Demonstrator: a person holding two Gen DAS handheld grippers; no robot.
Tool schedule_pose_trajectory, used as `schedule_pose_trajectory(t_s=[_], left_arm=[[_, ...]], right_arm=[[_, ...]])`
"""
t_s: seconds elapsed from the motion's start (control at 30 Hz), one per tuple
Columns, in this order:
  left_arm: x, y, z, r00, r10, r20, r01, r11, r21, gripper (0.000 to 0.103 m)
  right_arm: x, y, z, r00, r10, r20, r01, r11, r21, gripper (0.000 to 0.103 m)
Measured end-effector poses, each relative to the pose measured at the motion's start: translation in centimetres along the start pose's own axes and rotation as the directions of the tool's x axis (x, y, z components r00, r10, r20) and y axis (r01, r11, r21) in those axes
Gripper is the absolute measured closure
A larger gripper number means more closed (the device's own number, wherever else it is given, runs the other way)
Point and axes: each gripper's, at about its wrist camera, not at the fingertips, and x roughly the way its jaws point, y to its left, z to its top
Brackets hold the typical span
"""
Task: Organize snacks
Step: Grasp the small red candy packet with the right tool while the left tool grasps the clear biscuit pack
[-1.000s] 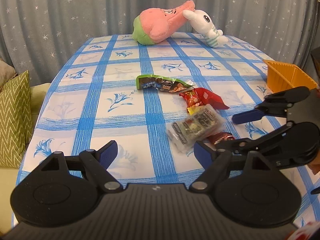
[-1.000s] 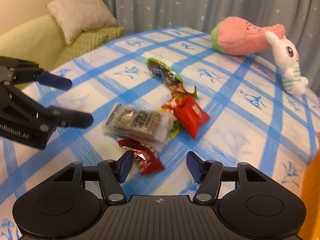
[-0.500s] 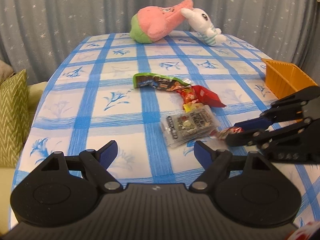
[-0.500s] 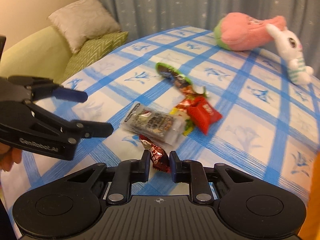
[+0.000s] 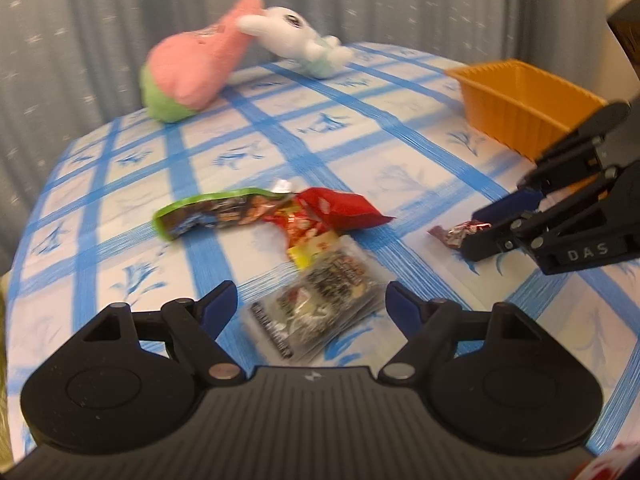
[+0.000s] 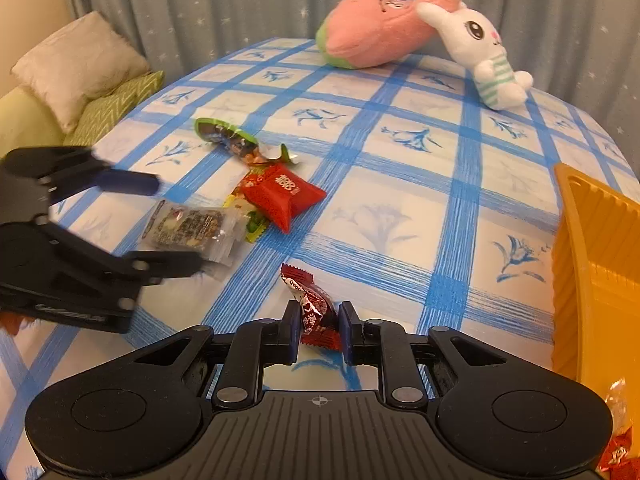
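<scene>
- our right gripper (image 6: 319, 326) pinches a small dark red candy (image 6: 314, 308) by one end, with most of the wrapper sticking out past the fingers; we judge it could slip or twist free on the way to the orange bin (image 6: 592, 264), which stands just to the right on the worktop (image 6: 400, 184).
- our left gripper (image 5: 310, 300) hangs over the clear packet (image 5: 320, 312) with its jaws wide apart and nothing between the pads; the packet is slick and overlaps a yellow wrapper (image 5: 316, 250), so a grab could drag its neighbour along.
- the two grippers are near each other, so crossing paths could knock the candy loose.
- the other snacks, a green packet (image 5: 200, 216) and a red packet (image 5: 344, 210), lie in a loose pile mid-worktop, outside the bin.
- two soft toys (image 6: 400, 32) lie at the far edge, well apart from the pile.
</scene>
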Motion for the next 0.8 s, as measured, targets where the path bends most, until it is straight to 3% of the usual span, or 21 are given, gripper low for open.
schedule_pose_trajectory(t_s=[0.1, 0.23, 0.27, 0.33, 0.53, 0.6, 0.63, 0.77, 0.8], left_arm=[[0.3, 0.0, 0.0, 1.0, -0.027, 0.001, 0.027, 1.0, 0.014, 0.025], [0.0, -0.2, -0.2, 0.999, -0.03, -0.027, 0.031, 0.999, 0.01, 0.035], [-0.2, -0.2, -0.3, 0.999, -0.032, -0.034, 0.032, 0.999, 0.004, 0.037], [-0.8, -0.2, -0.5, 0.998, -0.041, -0.041, 0.04, 0.999, -0.02, 0.041], [-1.3, 0.0, -0.4, 0.999, -0.049, -0.016, 0.048, 0.997, -0.065, 0.042], [-0.7, -0.1, -0.2, 0.999, -0.04, -0.018, 0.039, 0.998, -0.051, 0.042], [-0.4, -0.2, -0.1, 0.999, -0.041, -0.025, 0.04, 0.998, -0.04, 0.041], [0.2, -0.9, 0.0, 0.998, -0.044, -0.033, 0.044, 0.999, 0.006, 0.043], [0.1, -1.0, 0.0, 0.998, -0.051, -0.036, 0.051, 0.999, 0.009, 0.05]], right_arm=[[0.1, -0.2, -0.1, 1.0, 0.028, -0.005, -0.028, 0.999, -0.016, 0.081], [0.3, -0.6, 0.0, 0.999, 0.045, -0.022, -0.045, 0.999, -0.006, 0.062], [0.3, -0.7, 0.0, 0.999, 0.038, -0.018, -0.038, 0.999, -0.008, 0.061], [0.3, -0.5, 0.0, 0.999, 0.03, -0.014, -0.03, 0.999, -0.025, 0.061], [0.7, -0.1, 0.1, 1.0, 0.025, -0.018, -0.026, 0.999, -0.038, 0.062], [0.8, -0.1, 0.1, 1.0, 0.019, -0.015, -0.019, 0.999, -0.032, 0.067], [0.8, -0.1, 0.1, 1.0, 0.02, -0.012, -0.02, 0.999, -0.029, 0.077], [0.8, 0.0, 0.2, 1.0, 0.019, -0.014, -0.019, 0.999, -0.03, 0.078], [0.8, 0.0, 0.2, 1.0, 0.02, -0.015, -0.021, 0.999, -0.032, 0.078]])
